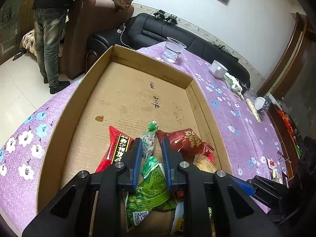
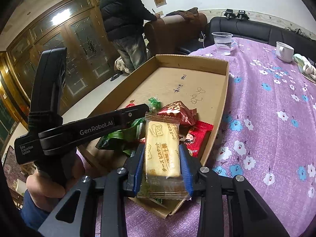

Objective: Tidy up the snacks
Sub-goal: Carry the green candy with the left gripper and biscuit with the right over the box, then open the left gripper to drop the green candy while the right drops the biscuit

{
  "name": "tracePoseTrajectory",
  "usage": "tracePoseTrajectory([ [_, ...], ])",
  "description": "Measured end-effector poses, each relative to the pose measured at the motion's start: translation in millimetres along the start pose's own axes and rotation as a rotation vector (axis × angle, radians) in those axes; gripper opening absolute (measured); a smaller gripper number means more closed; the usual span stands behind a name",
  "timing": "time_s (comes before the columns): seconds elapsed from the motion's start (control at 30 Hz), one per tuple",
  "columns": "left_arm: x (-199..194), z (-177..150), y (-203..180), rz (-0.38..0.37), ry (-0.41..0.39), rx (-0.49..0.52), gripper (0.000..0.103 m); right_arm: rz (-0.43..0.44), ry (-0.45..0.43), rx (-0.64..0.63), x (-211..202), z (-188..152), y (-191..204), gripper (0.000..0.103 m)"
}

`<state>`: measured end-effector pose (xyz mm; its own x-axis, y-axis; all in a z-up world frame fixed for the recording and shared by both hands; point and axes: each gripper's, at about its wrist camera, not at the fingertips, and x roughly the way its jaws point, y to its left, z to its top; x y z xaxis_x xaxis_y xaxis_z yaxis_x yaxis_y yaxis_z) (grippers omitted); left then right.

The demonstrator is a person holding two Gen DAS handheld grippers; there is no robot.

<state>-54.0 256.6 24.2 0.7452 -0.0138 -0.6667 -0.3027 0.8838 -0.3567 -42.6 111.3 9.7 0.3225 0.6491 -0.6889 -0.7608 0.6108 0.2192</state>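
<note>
Left wrist view: the left hand-held gripper [image 1: 152, 147] points down into a shallow cardboard box [image 1: 65, 114] on a counter [image 1: 237, 118] covered in purple flowered cloth. Its jaws stand at their narrowest and grip nothing; a small green twist-wrapped candy [image 1: 151, 127] lies on the box floor seen through the gap. A red packet [image 1: 116, 148] with yellow Chinese characters on a black band lies to the left, a dark red packet [image 1: 187, 140] to the right, and a green packet [image 1: 150, 189] with a QR code lies nearest. Handwritten ink marks on the box floor are not legible. A plastic cup [image 1: 173, 49] and a white mug [image 1: 218, 69] stand beyond the box.

Right wrist view: the right hand-held gripper [image 2: 161, 156] holds a yellow biscuit pack [image 2: 162, 148] by its long edges, above the near end of the box [image 2: 225, 90], over the snack pile. The pack reads "cheese" with Japanese katakana for cheese biscuit. The left tool's body crosses the left of the view, printed "GenRobot.AI" and "Data Acquisition System".

The step in hand looks like placing the biscuit pack in the box. The next move likely calls for lowering it onto a free patch of box floor and opening the jaws; the far half of the box lies bare.
</note>
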Motion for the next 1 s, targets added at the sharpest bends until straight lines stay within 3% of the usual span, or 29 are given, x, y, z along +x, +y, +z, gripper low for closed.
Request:
tracePoseTrajectory([
  [0.27, 0, 1, 0, -0.008, 0.001, -0.001, 0.017, -0.009, -0.01, -0.016, -1, -1, 4, 0.036],
  [0.4, 1, 1, -3, -0.017, 0.003, 0.006, 0.027, -0.011, -0.014, -0.019, -1, -1, 4, 0.037],
  [1.0, -1, 0, -1, -0.032, -0.002, -0.009, 0.032, 0.004, -0.045, 0.002, -10, 1, -2, 0.042],
])
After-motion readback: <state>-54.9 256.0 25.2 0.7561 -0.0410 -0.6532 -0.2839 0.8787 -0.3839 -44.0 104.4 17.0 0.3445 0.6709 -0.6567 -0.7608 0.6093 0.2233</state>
